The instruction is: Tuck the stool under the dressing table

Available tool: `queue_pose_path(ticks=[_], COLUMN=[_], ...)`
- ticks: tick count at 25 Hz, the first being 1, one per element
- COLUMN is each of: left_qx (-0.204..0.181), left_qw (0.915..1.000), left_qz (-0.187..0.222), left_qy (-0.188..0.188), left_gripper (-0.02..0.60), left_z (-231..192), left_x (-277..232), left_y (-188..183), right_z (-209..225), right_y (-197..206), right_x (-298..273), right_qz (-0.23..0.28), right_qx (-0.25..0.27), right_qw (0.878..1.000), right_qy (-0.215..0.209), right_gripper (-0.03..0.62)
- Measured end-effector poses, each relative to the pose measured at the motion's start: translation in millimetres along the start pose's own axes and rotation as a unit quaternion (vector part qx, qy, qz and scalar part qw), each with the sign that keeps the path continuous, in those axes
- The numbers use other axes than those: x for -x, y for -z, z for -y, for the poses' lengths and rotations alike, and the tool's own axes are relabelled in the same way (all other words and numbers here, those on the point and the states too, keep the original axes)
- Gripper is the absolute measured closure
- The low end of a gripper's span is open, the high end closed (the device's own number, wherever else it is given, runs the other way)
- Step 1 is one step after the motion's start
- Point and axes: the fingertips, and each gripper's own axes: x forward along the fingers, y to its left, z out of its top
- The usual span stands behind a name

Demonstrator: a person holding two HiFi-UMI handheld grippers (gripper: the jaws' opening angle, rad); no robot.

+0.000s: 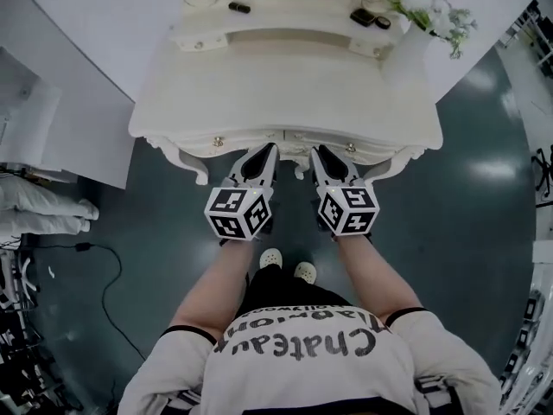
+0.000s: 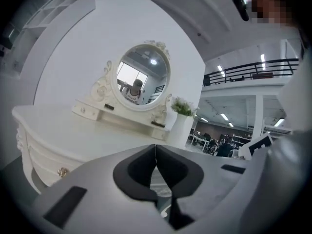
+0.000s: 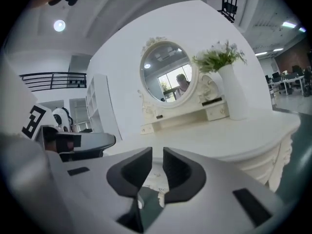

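Seen from above, a person stands facing one cream dressing table (image 1: 285, 85) with a curved front edge and two scrolled front legs, on a dark green floor (image 1: 467, 232). The person holds two grippers side by side, both pointing at the middle of the table's front edge. Each gripper carries one cube with black and white square markers, two cubes in all.

The left gripper (image 1: 266, 150) has its jaws pressed together with nothing between them; the left gripper view shows the two dark pads meeting in a single line. The right gripper (image 1: 321, 151) has its jaws a narrow gap apart, also holding nothing.

The stool cannot be made out in the head view: the space beneath the table is covered by the table top and the grippers. In the right gripper view a pale patterned surface shows low down through the gap behind the jaws, but I cannot tell whether it is the stool.

On the table stand one oval mirror (image 3: 168, 77) in an ornate cream frame and one tall white vase (image 1: 406, 54) holding a bunch of white flowers (image 1: 436, 11), at the table's right rear corner. Three small dark objects lie on the low shelf below the mirror: one on the left (image 1: 239, 8) and two close together on the right (image 1: 370, 18). Two gold drawer knobs (image 1: 219, 141) show on the front.

Two white shoes (image 1: 271, 257) are visible between the person's forearms. One black cable (image 1: 108, 275) trails across the floor at the left.
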Motion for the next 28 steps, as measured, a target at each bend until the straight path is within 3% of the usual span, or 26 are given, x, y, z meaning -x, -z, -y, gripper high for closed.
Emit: queue_pose_path(ticks=[10, 15, 18, 21, 23, 28], left_qx=[-0.037, -0.06, -0.08, -0.112, -0.126, -0.141], left_qw=[0.9945, 0.9889, 0.9835, 0.9776, 0.975, 0.9744], left_qz=[0.079, 0.102, 0.114, 0.104, 0.091, 0.09], left_qy=[0.058, 0.09, 0.115, 0.145, 0.159, 0.15], left_gripper=[0.557, 0.557, 0.557, 0.557, 0.557, 0.557], left_z=[83, 105, 114, 115, 111, 85], left_x=[41, 63, 79, 96, 108, 123], left_y=[-141, -198, -232, -247, -247, -250], right_z=[-67, -103, -133, -162, -170, -164], right_y=[-144, -212, -249, -265, -261, -262], right_x=[51, 72, 86, 104, 114, 113], right_qz=[0.08, 0.118, 0.137, 0.124, 0.109, 0.13], right_qx=[0.027, 0.045, 0.037, 0.068, 0.082, 0.051], right_qw=[0.993, 0.987, 0.98, 0.971, 0.97, 0.977], right_qy=[-0.077, -0.1, -0.142, -0.191, -0.201, -0.163], right_gripper=[0.539, 0.539, 0.538, 0.538, 0.538, 0.539])
